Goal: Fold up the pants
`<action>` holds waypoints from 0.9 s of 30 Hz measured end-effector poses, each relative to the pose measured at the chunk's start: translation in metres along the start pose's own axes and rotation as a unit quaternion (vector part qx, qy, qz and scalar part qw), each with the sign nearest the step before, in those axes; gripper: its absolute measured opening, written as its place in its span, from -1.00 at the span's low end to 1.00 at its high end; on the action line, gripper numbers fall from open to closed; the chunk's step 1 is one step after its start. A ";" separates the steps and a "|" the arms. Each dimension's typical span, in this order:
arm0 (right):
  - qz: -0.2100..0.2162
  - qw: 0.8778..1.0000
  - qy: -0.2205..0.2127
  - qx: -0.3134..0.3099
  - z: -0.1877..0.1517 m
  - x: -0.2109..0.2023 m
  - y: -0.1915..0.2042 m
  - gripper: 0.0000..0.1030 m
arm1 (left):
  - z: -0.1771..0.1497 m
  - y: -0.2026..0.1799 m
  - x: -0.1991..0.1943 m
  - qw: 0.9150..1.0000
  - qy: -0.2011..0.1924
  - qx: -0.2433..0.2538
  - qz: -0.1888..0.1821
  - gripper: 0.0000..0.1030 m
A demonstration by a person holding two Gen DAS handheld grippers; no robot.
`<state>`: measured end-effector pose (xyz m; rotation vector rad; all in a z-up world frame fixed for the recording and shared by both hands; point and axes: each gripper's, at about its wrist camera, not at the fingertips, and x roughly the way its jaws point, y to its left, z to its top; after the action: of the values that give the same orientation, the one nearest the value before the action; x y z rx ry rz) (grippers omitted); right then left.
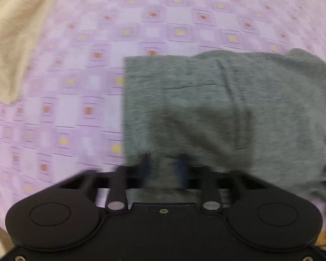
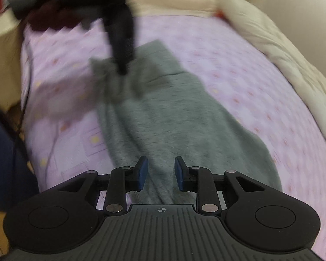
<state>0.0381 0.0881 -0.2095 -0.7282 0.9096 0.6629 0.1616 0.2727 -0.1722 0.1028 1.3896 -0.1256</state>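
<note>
Folding is under way on a bed covered by a lilac patterned sheet (image 1: pixel 80 69), where the grey pants (image 2: pixel 173 117) are laid out as a long band, with a cream blanket (image 2: pixel 271 50) bunched along the far side.

The left tongs (image 1: pixel 163 165) are pointed straight down at the near edge of the pants (image 1: pixel 206 100), close to a squared-off left corner. Their blue pads (image 1: pixel 181 167) are seen a little apart over the cloth, but the blur is too heavy for it to be told whether fabric is pinched.

The right tongs (image 2: pixel 160 173) are held above the other end of the band, with the pads (image 2: pixel 142 173) plainly apart and nothing between them. In that view the left tongs (image 2: pixel 121 69) are seen at the far end, where the cloth is slightly gathered.

For a tidy fold, it is judged that both layers should be caught at the two corners of one end before any lift. The end should then be carried over evenly, so that edge is laid on edge. Wrinkles near the gathered corner should be smoothed first, and the sheet beneath should not be caught along with the pants.
</note>
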 end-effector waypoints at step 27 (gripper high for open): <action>0.071 0.996 0.025 0.042 0.024 0.035 0.030 -0.74 | 0.000 0.028 -0.008 0.997 0.062 0.026 0.047 -0.92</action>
<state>0.0417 0.1313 -0.2377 -0.6118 1.0366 0.7303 0.1642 0.3003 -0.1640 0.2225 1.5037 -0.0791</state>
